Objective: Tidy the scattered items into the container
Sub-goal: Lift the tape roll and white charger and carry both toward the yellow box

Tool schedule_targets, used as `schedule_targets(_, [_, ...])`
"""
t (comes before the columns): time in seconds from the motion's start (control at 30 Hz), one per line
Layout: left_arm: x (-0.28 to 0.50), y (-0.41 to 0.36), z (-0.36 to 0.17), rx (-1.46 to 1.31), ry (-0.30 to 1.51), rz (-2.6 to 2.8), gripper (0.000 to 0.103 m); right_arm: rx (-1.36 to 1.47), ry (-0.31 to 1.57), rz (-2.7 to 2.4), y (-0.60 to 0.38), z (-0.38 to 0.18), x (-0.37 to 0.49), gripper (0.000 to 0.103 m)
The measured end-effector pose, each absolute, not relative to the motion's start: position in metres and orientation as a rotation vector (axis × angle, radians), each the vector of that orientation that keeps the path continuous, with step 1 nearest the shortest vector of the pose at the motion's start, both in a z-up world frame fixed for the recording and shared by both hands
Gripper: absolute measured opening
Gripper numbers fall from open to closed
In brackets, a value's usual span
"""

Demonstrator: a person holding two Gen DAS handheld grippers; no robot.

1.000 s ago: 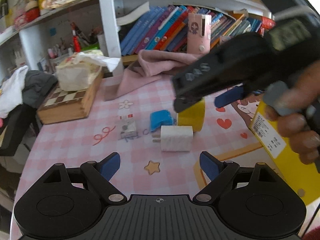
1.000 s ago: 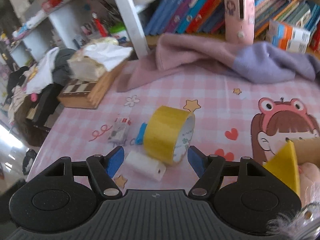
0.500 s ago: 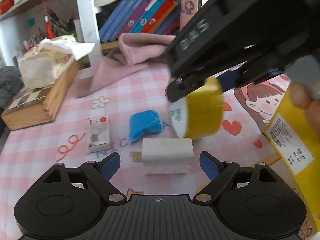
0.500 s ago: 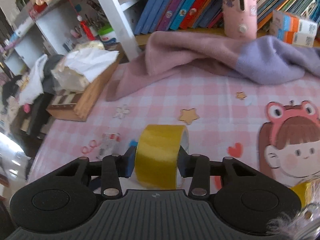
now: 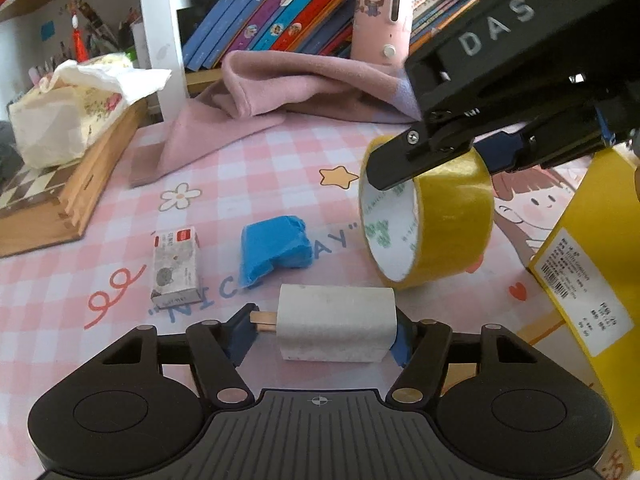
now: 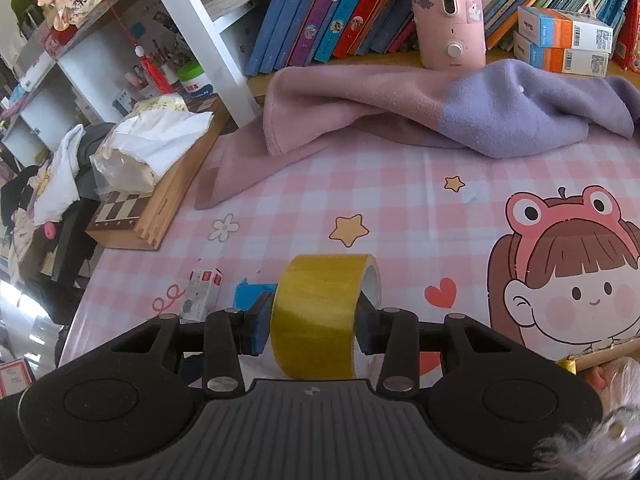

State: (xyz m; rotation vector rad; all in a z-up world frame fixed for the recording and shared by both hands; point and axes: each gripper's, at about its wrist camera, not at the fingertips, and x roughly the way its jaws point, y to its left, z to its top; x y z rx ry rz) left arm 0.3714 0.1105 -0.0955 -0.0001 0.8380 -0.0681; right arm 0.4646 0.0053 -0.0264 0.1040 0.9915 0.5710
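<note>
My left gripper (image 5: 322,334) is shut on a white charger plug (image 5: 336,322) that lies on the pink tablecloth. My right gripper (image 6: 312,324) is shut on a yellow tape roll (image 6: 320,316); in the left wrist view the roll (image 5: 436,216) hangs in that gripper's fingers (image 5: 412,160) just above the cloth. A blue crumpled piece (image 5: 274,246) and a small grey-white box (image 5: 176,266) lie beyond the plug. A yellow box (image 5: 592,256), the container, stands at the right edge.
A wooden chess box (image 5: 60,196) with a tissue pack (image 5: 68,116) sits at the left. A pink and purple towel (image 6: 400,116) lies along the back, under a shelf of books (image 6: 340,12). A pink appliance (image 6: 448,12) stands there.
My right gripper closed on the tape roll and lifted it slightly. My left gripper moved forward to the charger plug and closed on it.
</note>
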Motion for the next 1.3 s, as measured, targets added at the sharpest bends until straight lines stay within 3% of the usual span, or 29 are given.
schedule_targets(1.3, [0.197, 0.145, -0.003, -0.184, 0.774, -0.042, 0.065, 0.061, 1.033, 0.73, -0.015, 0.004, 0.313, 0.038])
